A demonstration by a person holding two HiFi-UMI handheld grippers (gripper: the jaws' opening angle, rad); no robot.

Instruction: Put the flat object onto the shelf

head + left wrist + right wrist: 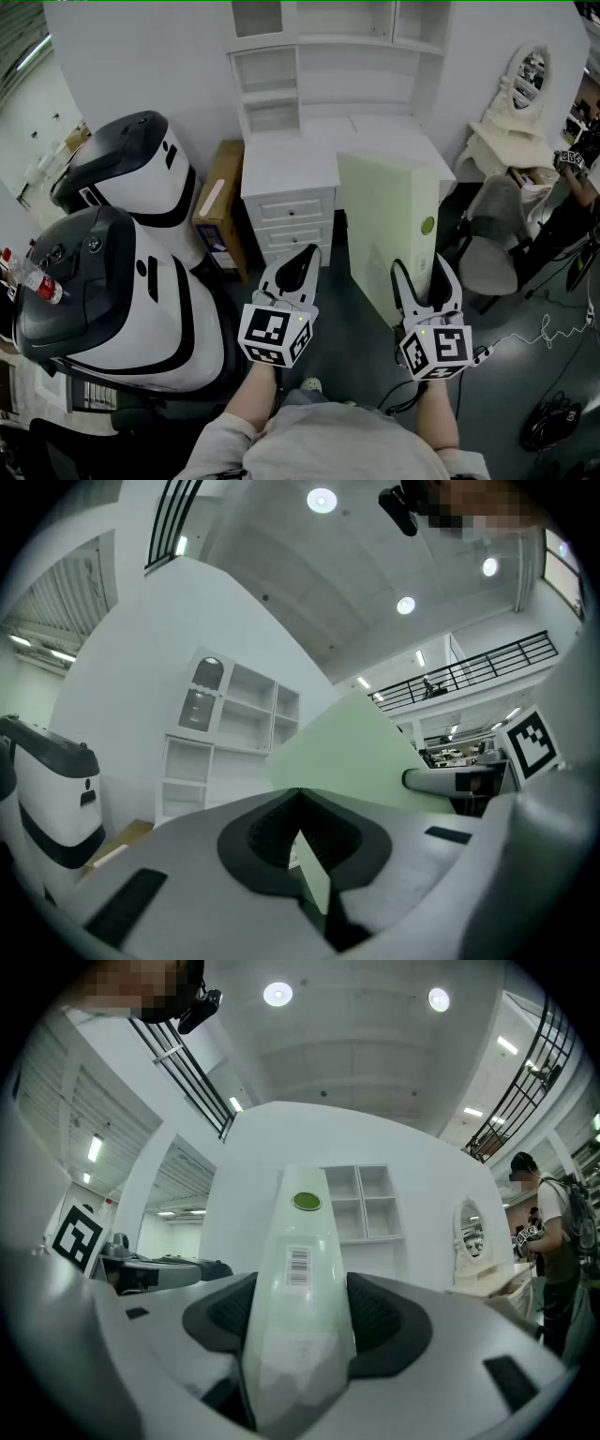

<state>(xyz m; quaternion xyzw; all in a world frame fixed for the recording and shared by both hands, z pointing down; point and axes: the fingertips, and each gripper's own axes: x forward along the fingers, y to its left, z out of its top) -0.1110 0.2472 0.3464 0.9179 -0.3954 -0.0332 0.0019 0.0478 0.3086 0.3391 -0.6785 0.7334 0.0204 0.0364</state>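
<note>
Right gripper clamps the near narrow edge of the pale green flat object, which is held upright above the floor, short of the shelf. Left gripper is pinched on its thin side edge. Likely stiff, light and slick, so grip the edges.
</note>
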